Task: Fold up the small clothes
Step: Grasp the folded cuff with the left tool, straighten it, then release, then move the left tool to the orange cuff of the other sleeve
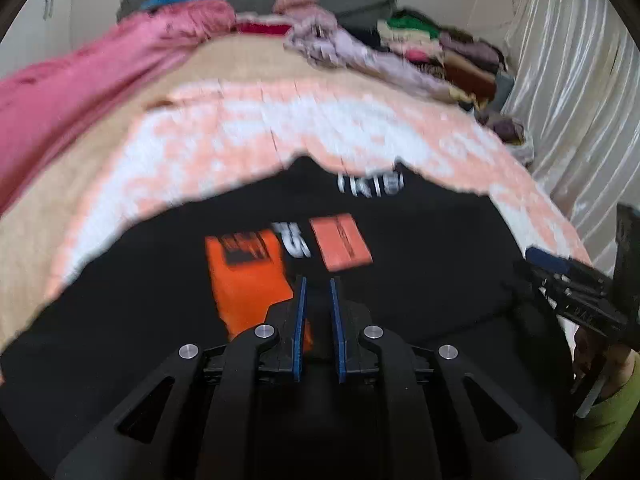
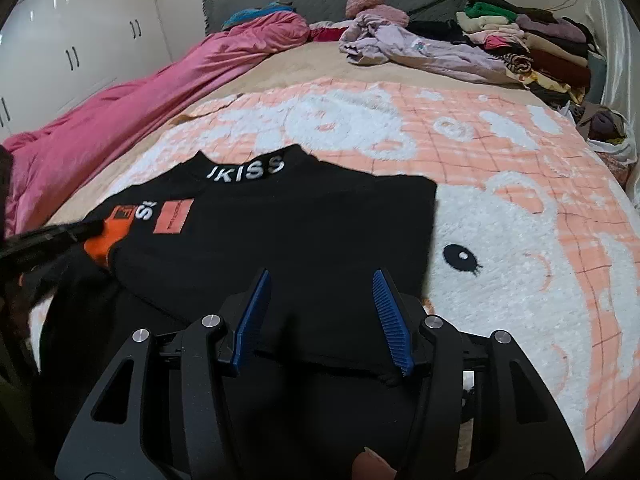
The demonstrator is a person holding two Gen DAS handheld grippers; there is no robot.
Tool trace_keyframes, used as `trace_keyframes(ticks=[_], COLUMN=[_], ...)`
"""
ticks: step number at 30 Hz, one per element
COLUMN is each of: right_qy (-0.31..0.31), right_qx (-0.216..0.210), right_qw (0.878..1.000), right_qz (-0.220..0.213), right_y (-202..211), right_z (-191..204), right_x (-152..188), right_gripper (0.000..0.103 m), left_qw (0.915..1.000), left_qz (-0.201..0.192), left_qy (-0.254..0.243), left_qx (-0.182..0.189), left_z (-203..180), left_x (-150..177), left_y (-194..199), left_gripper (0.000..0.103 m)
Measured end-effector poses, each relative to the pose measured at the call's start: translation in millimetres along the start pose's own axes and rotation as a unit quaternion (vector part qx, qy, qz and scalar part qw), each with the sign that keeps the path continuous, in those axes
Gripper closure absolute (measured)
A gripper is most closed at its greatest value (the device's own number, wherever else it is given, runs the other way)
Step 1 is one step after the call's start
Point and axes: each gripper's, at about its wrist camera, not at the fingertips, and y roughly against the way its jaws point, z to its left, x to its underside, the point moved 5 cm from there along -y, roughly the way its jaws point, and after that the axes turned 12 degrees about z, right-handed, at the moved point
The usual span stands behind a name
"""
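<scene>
1. A black shirt [image 2: 280,224] with white collar lettering and orange patches lies on a pink-and-white blanket [image 2: 500,208] covering the bed.
2. The left gripper [image 1: 318,286] hovers over the shirt's orange panel [image 1: 248,276] — its jaws nearly together, with nothing clearly pinched between the pads.
3. The right gripper [image 2: 322,280] stands about half open over the shirt's near hem — whether it grips the cloth cannot be told.
4. Clothes are piled [image 2: 532,44] at the bed's far corner.
</scene>
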Motion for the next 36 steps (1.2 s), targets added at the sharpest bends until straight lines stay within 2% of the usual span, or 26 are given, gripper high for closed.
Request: trace_keyframes(ticks=[3,4,6,9,15,18,20,23,25,27,30,32,34,36], right_qy=[0.001,0.0,-0.008,-0.026,-0.021,-0.018,-0.013,-0.006,-0.003,0.0,-0.001,0.0,0.002,0.009], right_qx=[0.003,0.006,0.011,0.008,0.007,0.001,-0.003,-0.008,-0.01,-0.014,-0.018,-0.022,-0.023,-0.025], right_qw=[1.0,1.0,0.999,0.998,0.998,0.999,0.999,1.0,1.0,1.0,1.0,1.0,0.999,0.999], right_qz=[0.016,0.021,0.039,0.065,0.056,0.045,0.037,0.025,0.016,0.004,-0.01,-0.017,-0.025,-0.034], right_y=[-7.2,-9.6,-17.1,-31.2,-27.0,-20.4,-15.1,-7.5,-1.9,4.3,11.5,15.1,19.2,24.2], right_z=[1.3,0.1,-4.8,-14.2,-10.3,-7.7,-4.0,2.0,5.0,8.0,10.4,12.5,15.8,20.6], right_x=[3.0,4.0,7.3,11.4,11.2,9.1,7.8,5.9,5.5,4.4,2.4,2.1,2.4,2.8], right_gripper=[0.057,0.057,0.057,0.058,0.057,0.055,0.052,0.045,0.034,0.032,0.022,0.021,0.013,0.013], left_qw=[0.9988,0.9984,0.9985,0.9986,0.9988,0.9989,0.9991,0.999,0.9986,0.9984,0.9982,0.9978,0.9973,0.9966], left_qz=[0.034,0.042,0.047,0.047,0.044,0.039,0.032,0.019,0.01,0.001,-0.013,-0.022,-0.032,-0.041], left_qy=[-0.002,0.005,0.022,0.021,0.022,0.02,0.017,0.021,0.024,0.026,0.03,0.031,0.034,0.037], left_qx=[-0.035,-0.036,-0.016,-0.014,-0.01,-0.014,-0.021,-0.036,-0.045,-0.049,-0.052,-0.054,-0.057,-0.06], left_z=[6.9,12.0,19.3,21.4,20.9,19.4,18.3,18.7,19.1,20.2,21.6,22.0,23.1,25.0], left_x=[8.1,10.2,11.2,12.1,12.0,11.9,11.1,9.9,10.4,13.0,18.5,21.8,24.3,26.2], left_y=[-23.4,-28.3,-29.1,-26.7,-23.2,-16.6,-10.6,-1.5,5.0,11.2,21.9,30.4,39.5,47.3], left_gripper=[0.089,0.086,0.086,0.085,0.083,0.071,0.056,0.043,0.035,0.031,0.02,0.014,0.008,0.008])
